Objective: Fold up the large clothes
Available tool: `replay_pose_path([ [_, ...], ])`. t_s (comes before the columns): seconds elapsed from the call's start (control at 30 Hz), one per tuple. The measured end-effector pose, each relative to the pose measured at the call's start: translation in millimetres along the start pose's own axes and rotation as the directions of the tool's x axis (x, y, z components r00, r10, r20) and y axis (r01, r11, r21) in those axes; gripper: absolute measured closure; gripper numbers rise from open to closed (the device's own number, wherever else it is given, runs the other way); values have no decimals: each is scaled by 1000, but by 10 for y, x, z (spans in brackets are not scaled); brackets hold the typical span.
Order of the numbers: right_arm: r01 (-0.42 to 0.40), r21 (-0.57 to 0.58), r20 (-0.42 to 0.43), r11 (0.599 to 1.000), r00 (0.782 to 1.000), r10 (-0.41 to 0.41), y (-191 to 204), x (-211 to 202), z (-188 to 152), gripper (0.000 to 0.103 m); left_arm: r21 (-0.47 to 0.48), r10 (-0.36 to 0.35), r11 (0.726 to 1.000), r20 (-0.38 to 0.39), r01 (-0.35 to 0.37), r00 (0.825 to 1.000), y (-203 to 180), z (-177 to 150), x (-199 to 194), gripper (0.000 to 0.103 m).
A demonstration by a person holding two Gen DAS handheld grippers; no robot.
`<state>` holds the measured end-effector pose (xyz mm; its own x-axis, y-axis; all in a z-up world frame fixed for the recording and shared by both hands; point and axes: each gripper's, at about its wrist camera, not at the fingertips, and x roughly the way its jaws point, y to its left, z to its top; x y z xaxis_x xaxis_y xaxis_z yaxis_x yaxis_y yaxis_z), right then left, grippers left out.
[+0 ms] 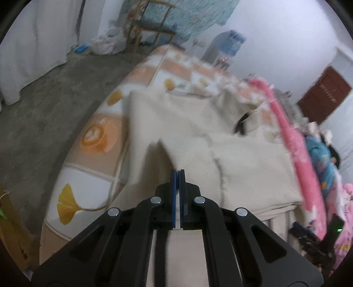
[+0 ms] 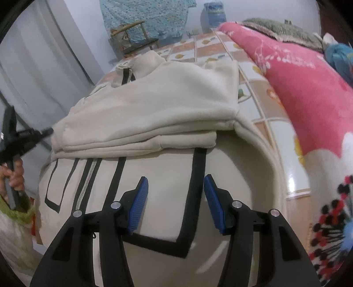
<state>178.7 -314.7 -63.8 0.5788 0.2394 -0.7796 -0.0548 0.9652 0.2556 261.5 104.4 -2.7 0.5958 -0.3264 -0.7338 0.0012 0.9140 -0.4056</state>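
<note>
- Cream fleece jacket (image 2: 154,106) with black trim lies spread on the bed, its upper part folded down over the lower part in a thick, layered stack.
- Black bands (image 2: 198,176) and a zip line (image 2: 87,183) run down the part of the jacket that shows below the fold, nearest the right wrist camera.
- From the left wrist view the same jacket (image 1: 242,163) covers the near part of the bed, and a flap of its cloth (image 1: 163,150) rises to a peak just ahead of the fingertips.
- Left gripper (image 1: 178,174) has its blue pads pressed together; the flap sits right at their tips, but blur keeps me from telling whether cloth is pinched between them.
- In the right wrist view the left gripper (image 2: 47,131) points at the left edge of the folded stack, with a hand (image 2: 15,176) around its handle.
- Right gripper (image 2: 175,183) hangs over the banded lower part with its jaws about half apart and nothing between the pads.
- Bed sheet (image 1: 94,136) under the jacket is a checked print of orange and white squares with yellow leaf shapes.
- Pink blanket (image 2: 297,84) is heaped along the far side of the bed, beside the jacket.
- Wooden chair (image 2: 134,37) stands past the end of the bed, with a turquoise cloth (image 2: 145,15) hanging on the wall behind it.
- Grey concrete floor (image 1: 44,114) and a white curtain (image 1: 33,44) lie off the bed's side.
</note>
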Motion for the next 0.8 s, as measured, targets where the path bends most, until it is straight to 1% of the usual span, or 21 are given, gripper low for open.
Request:
replay_pose_path([
  [0.07,14,-5,5,1000,1000,-14,-12,-61,17,52,9,-63,998,42,62,997,-97,79,-185,101],
  [0.1,25,-7,7,1000,1000,-25,-22,-91,25,52,21,-76,997,63,75,995,-145,112,-256,101],
  [0.13,32,-8,9,999,999,-31,-30,-109,25,52,45,-72,997,91,68,993,-200,140,-335,101],
  [0.2,44,-8,7,999,999,-44,-55,-146,28,52,80,-31,997,106,23,994,-250,160,-370,101],
  [0.23,48,-8,3,999,999,-48,-61,-159,29,52,85,-6,996,89,-1,996,-228,151,-320,101],
  [0.3,54,-14,-9,998,998,-55,-77,-199,43,52,71,43,996,27,-44,999,-120,104,-143,101],
  [0.33,56,-17,-12,998,998,-56,-83,-218,61,52,67,90,994,-18,-88,996,-37,59,-3,101],
  [0.37,57,-23,-12,998,998,-58,-91,-262,99,52,62,112,992,-46,-109,993,36,19,93,101],
  [0.4,56,-27,-8,998,998,-57,-105,-309,145,52,50,118,992,-72,-115,990,112,-34,172,101],
  [0.47,63,-34,11,997,998,-62,-137,-407,274,52,28,105,994,-76,-104,992,190,-85,195,101],
  [0.5,63,-35,21,997,998,-62,-160,-445,350,52,21,97,995,-57,-96,994,201,-87,166,100],
  [0.53,57,-30,33,998,998,-56,-205,-481,459,52,23,105,994,-38,-104,994,186,-86,133,100],
  [0.57,54,-22,40,998,998,-53,-233,-491,525,52,33,142,989,-4,-142,990,164,-75,84,100],
  [0.6,54,-15,51,998,997,-54,-274,-484,626,52,49,183,982,42,-185,982,133,-56,28,100],
  [0.63,60,-13,58,998,997,-59,-289,-468,686,52,58,199,977,76,-203,977,101,-43,-18,100],
  [0.7,90,-14,73,996,993,-89,-312,-363,856,53,57,173,982,109,-180,979,53,2,-79,100],
  [0.73,92,-20,76,996,993,-90,-296,-318,903,57,63,145,986,121,-154,982,7,15,-94,100],
  [0.77,84,-39,76,996,994,-81,-246,-219,969,64,78,125,988,122,-135,985,-59,19,-79,100],
  [0.8,77,-54,71,996,995,-73,-197,-135,1001,64,103,107,988,110,-119,988,-148,15,-31,100],
])
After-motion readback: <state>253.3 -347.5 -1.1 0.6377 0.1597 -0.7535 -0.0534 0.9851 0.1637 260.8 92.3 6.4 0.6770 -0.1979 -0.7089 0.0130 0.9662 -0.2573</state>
